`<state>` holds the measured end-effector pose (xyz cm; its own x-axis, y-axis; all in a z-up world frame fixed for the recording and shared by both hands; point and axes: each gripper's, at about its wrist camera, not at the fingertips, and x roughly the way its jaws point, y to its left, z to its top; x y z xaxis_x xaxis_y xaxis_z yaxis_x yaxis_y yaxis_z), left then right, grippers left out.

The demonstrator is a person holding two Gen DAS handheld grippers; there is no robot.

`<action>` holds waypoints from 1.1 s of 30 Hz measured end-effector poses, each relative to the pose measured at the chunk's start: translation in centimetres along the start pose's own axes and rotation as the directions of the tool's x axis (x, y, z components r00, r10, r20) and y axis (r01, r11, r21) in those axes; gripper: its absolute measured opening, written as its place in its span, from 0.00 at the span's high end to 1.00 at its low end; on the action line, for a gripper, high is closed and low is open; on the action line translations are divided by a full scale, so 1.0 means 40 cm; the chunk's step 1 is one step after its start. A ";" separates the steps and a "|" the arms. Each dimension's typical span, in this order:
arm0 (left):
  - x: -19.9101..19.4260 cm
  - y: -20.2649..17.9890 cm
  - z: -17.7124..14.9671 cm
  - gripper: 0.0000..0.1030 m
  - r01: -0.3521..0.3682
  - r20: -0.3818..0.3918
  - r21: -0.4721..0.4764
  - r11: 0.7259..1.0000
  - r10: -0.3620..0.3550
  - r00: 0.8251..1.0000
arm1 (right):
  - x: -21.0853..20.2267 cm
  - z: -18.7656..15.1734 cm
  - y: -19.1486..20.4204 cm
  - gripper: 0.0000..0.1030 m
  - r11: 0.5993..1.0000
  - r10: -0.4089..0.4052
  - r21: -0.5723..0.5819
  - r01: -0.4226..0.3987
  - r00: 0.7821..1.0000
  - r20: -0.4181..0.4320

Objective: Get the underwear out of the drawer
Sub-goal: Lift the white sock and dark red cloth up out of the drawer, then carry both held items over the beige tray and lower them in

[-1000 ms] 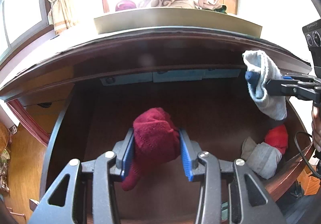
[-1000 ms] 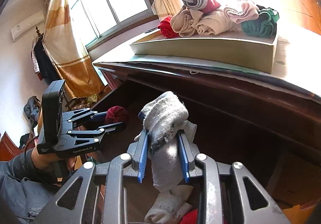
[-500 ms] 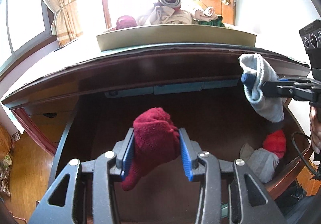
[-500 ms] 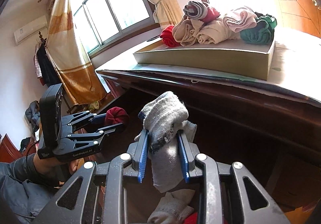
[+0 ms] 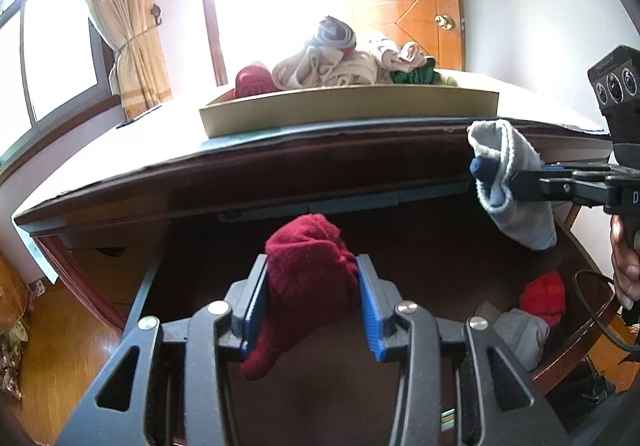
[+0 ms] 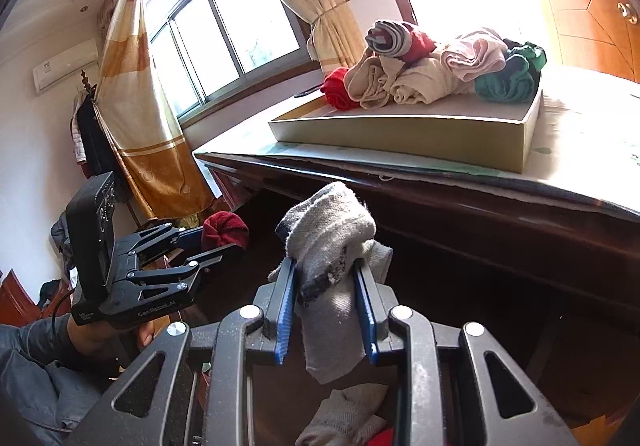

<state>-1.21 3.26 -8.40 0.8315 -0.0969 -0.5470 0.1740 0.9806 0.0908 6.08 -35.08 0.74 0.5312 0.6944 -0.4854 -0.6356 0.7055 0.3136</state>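
My left gripper (image 5: 311, 300) is shut on a dark red knitted bundle (image 5: 306, 282), held above the open dark wooden drawer (image 5: 420, 258). In the right wrist view that same red bundle (image 6: 224, 228) shows at the left, in the left gripper (image 6: 216, 242). My right gripper (image 6: 325, 304) is shut on a grey rolled bundle (image 6: 332, 246) with a dark rim, hanging over the drawer's right end. The left wrist view shows this grey bundle (image 5: 508, 186) at the right. A red piece (image 5: 544, 296) and a grey piece (image 5: 520, 334) lie in the drawer's right corner.
On the desk top above the drawer stands a shallow cardboard tray (image 6: 404, 134) piled with several rolled garments (image 6: 432, 74). A window with curtains (image 6: 136, 118) is to the left, a wooden door (image 5: 412, 18) behind. A person's hand and sleeve (image 6: 48, 362) hold the left gripper.
Both wrist views have tilted upward a little, so the tray and the desk top sit lower in view. Both bundles stay clamped as before.
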 end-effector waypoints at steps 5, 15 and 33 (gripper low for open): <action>-0.012 -0.001 0.005 0.60 -0.005 0.033 0.000 1.000 0.005 0.999 | -0.013 0.000 0.007 0.70 1.000 -0.005 -0.013 0.006 0.999 0.034; -0.042 0.004 0.017 0.60 -0.027 0.106 -0.003 1.000 0.027 0.994 | -0.041 -0.004 0.019 0.70 0.999 -0.021 -0.035 0.025 0.995 0.097; -0.080 -0.008 0.057 0.60 -0.065 0.196 0.040 0.997 0.056 0.979 | -0.070 0.000 0.029 0.70 0.997 -0.042 -0.057 0.052 0.985 0.166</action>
<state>-2.71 2.84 -4.78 0.9272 -0.0733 -0.3672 0.1404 0.9772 0.1594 3.86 -36.21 2.46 0.6432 0.6781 -0.3556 -0.6382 0.7314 0.2403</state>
